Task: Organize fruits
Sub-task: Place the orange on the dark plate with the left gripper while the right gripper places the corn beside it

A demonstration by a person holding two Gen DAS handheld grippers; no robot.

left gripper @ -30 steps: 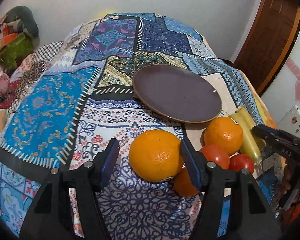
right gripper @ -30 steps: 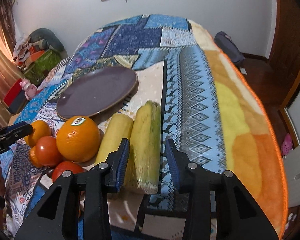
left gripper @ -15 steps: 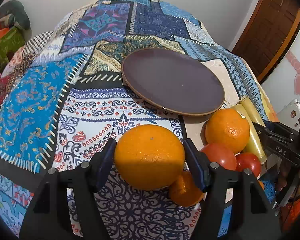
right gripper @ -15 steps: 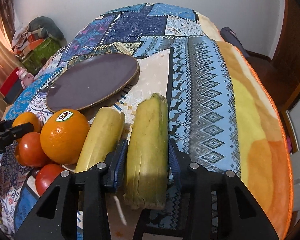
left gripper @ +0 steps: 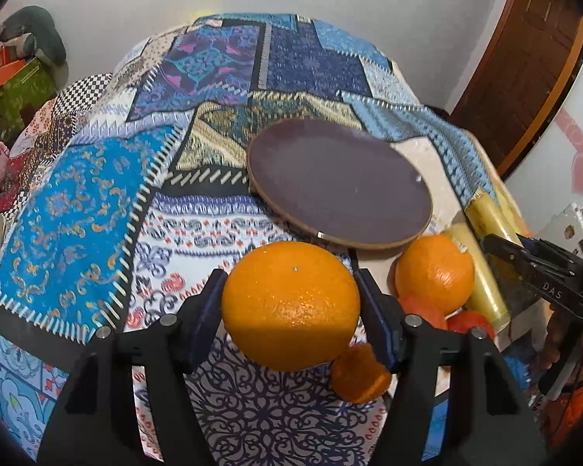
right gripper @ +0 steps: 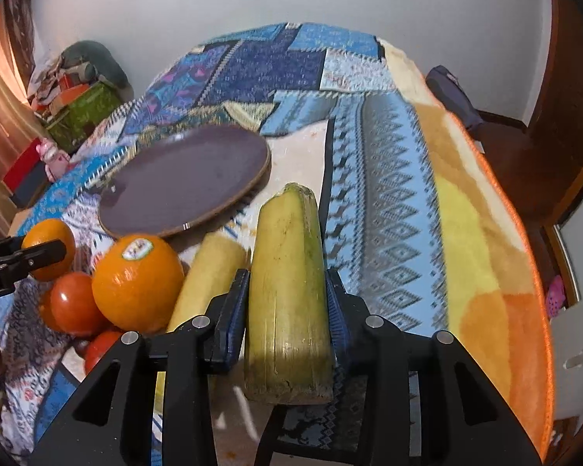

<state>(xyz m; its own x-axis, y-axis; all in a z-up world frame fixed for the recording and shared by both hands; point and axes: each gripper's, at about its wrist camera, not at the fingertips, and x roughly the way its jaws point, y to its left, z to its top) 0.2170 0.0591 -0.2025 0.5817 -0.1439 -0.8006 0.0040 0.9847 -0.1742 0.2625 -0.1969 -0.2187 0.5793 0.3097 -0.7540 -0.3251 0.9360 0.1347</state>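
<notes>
My left gripper (left gripper: 291,310) is shut on a large orange (left gripper: 290,305) and holds it just above the patterned cloth. My right gripper (right gripper: 287,310) is shut on a yellow-green wrapped corn cob (right gripper: 287,295), lifted off the cloth. A dark purple plate (left gripper: 338,178) lies beyond both, empty; it also shows in the right wrist view (right gripper: 186,178). A stickered orange (right gripper: 136,287), a second wrapped cob (right gripper: 210,275), red tomatoes (right gripper: 74,303) and a small orange (left gripper: 361,378) lie in a cluster between the grippers.
The patterned blanket (left gripper: 97,202) covers a rounded surface that drops off at the right edge (right gripper: 524,272). Boxes and bags (right gripper: 77,105) stand on the floor at the far left. A wooden door (left gripper: 524,58) is at the right.
Both grippers have closed on their items and lifted them: the left on the large orange, the right on the corn cob. Both views have risen and tilted a little.
</notes>
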